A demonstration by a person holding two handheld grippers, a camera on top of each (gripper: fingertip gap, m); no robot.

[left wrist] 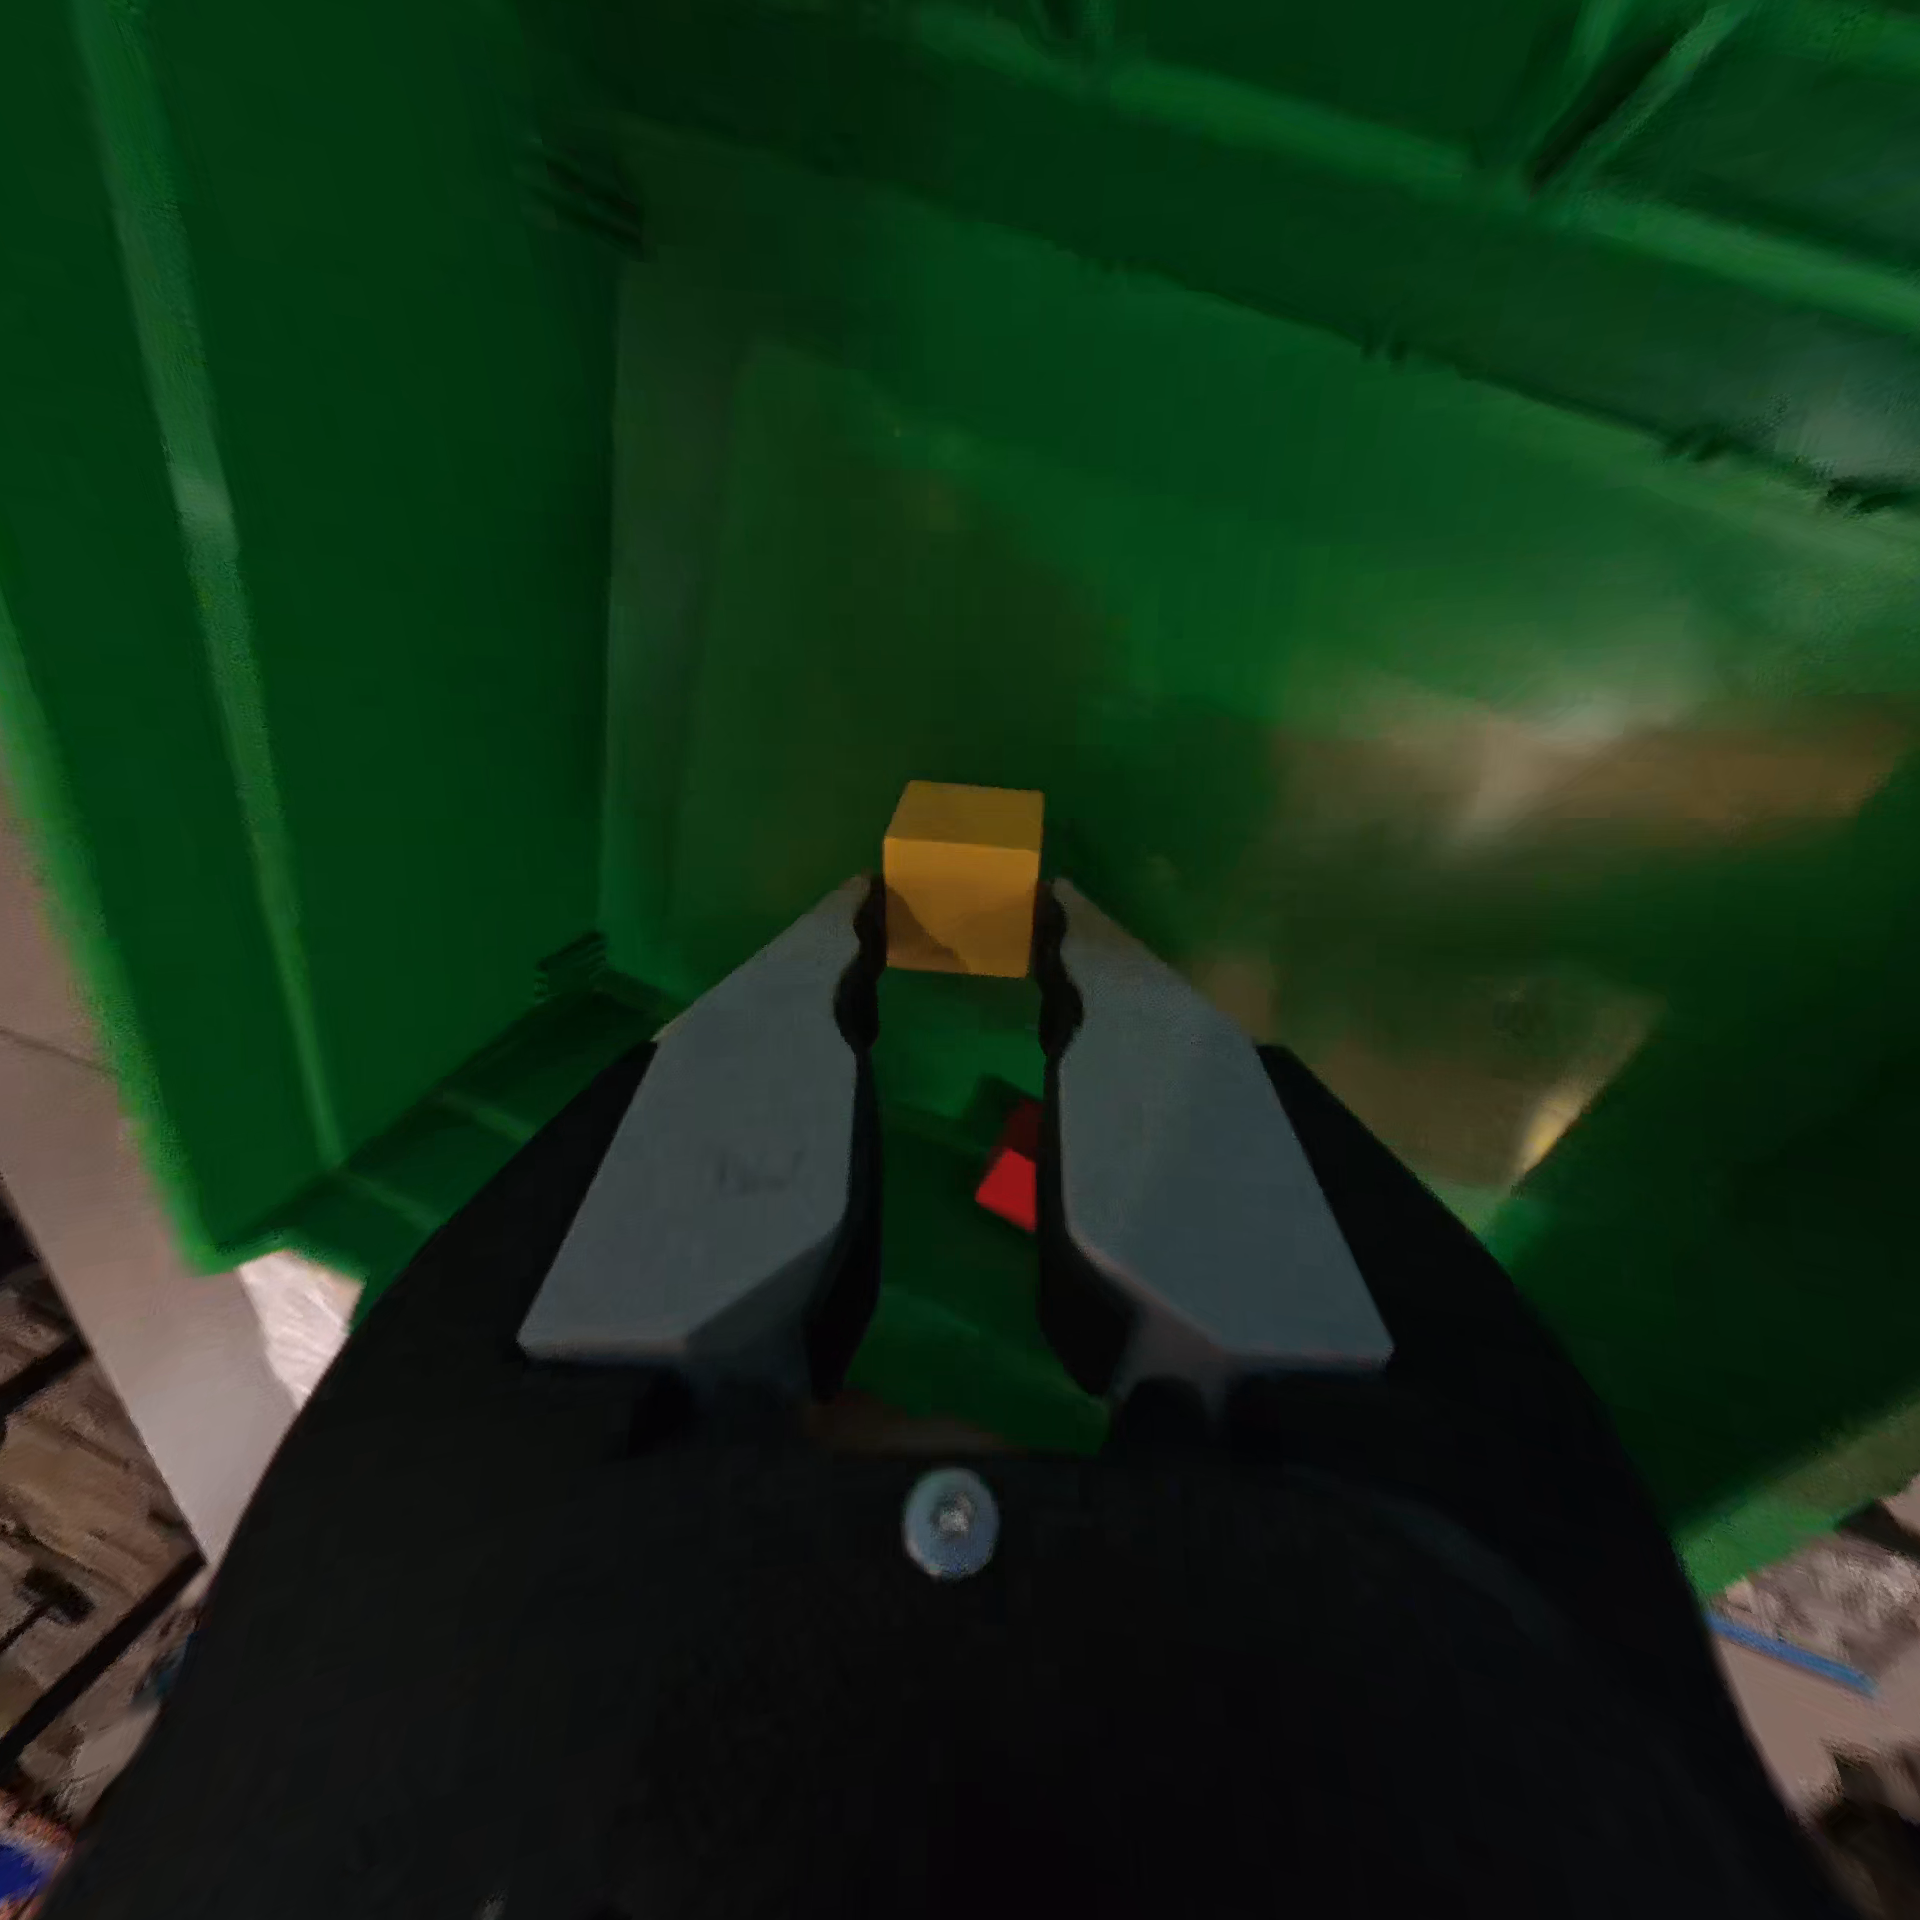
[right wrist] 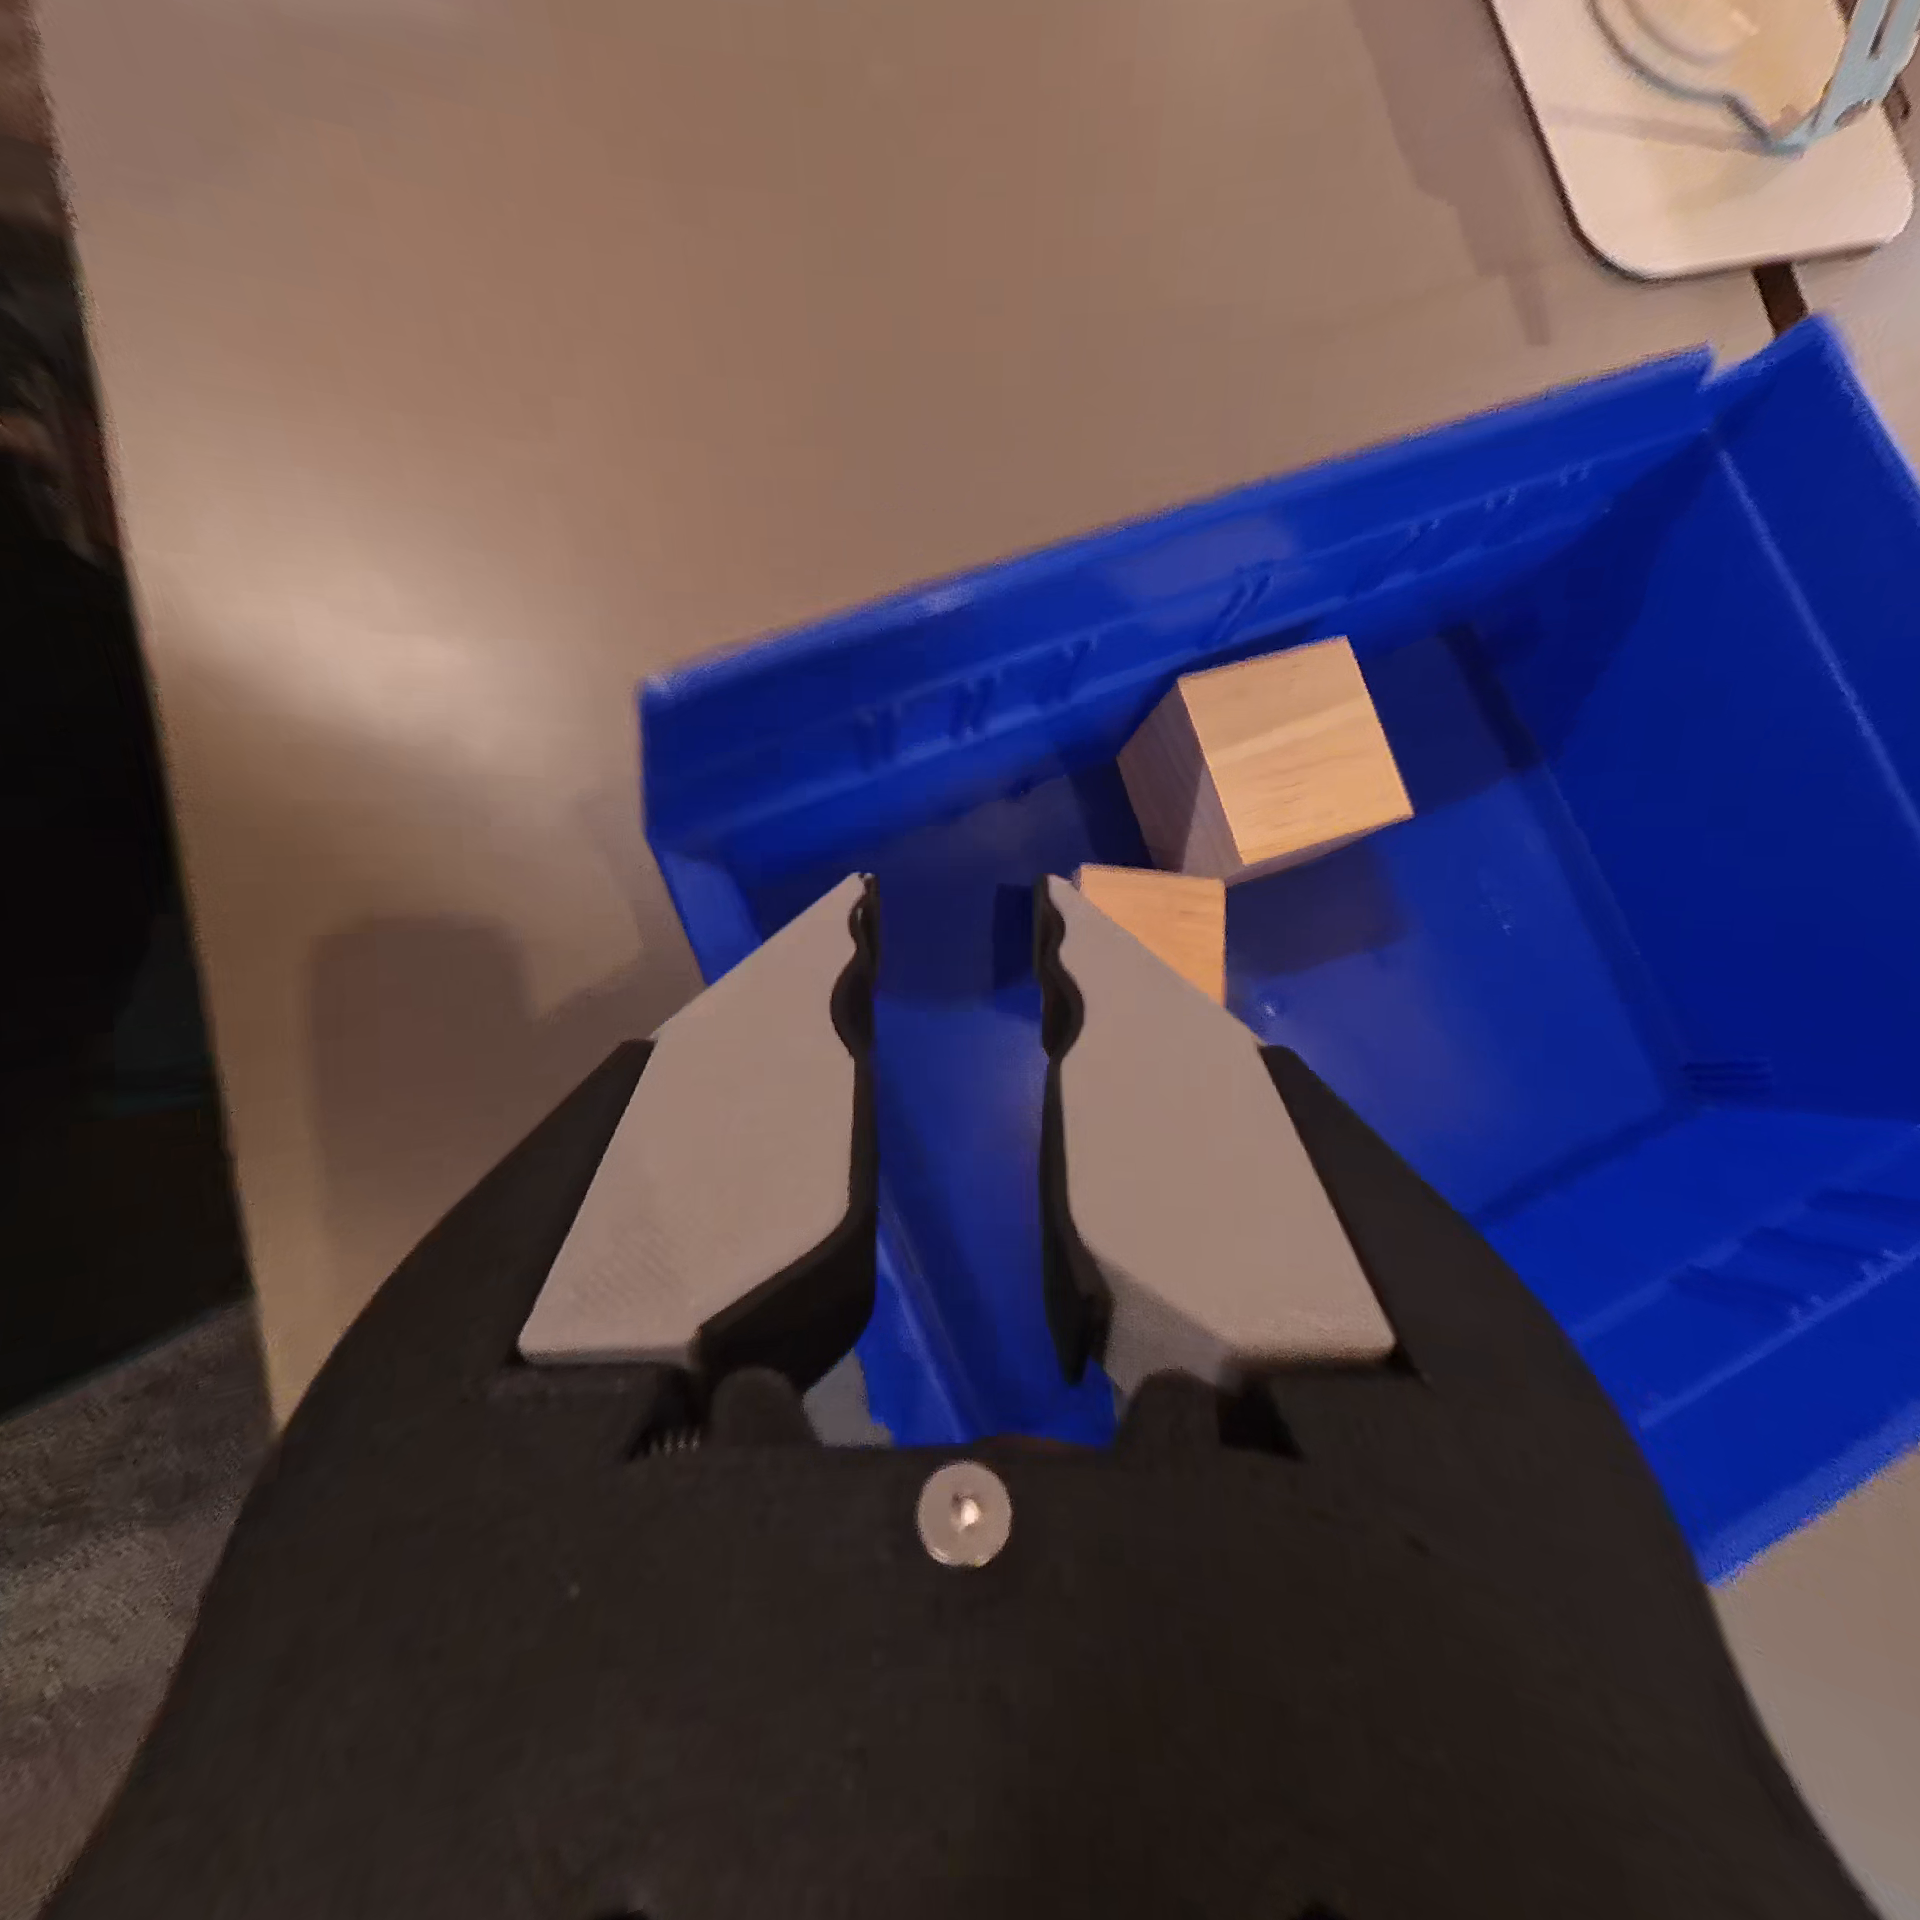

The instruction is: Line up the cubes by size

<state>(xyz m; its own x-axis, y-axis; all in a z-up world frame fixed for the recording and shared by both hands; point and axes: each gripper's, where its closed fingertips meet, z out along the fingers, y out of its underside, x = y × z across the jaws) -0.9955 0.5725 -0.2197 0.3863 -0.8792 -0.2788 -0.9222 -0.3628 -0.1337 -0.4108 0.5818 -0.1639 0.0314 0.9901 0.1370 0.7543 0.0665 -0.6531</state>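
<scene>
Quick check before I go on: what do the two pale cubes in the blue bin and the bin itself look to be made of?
The larger pale cube looks like bare, unpainted wood: light tan, matte, with faint grain lines. The smaller pale cube, partly behind the right gripper's finger, shows the same tan surface, so probably wood too. The blue bin looks like moulded plastic: uniform colour, slight sheen, ribs moulded into its walls.

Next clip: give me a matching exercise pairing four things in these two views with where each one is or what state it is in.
Things:
1. yellow cube
2. red cube
3. large wooden cube
4. right gripper

Places or states:
A. open, holding nothing
B. inside the blue bin
C. pinched by the left gripper
D. in the green bin, partly hidden behind a finger

Pairs: 1-C, 2-D, 3-B, 4-A
</scene>
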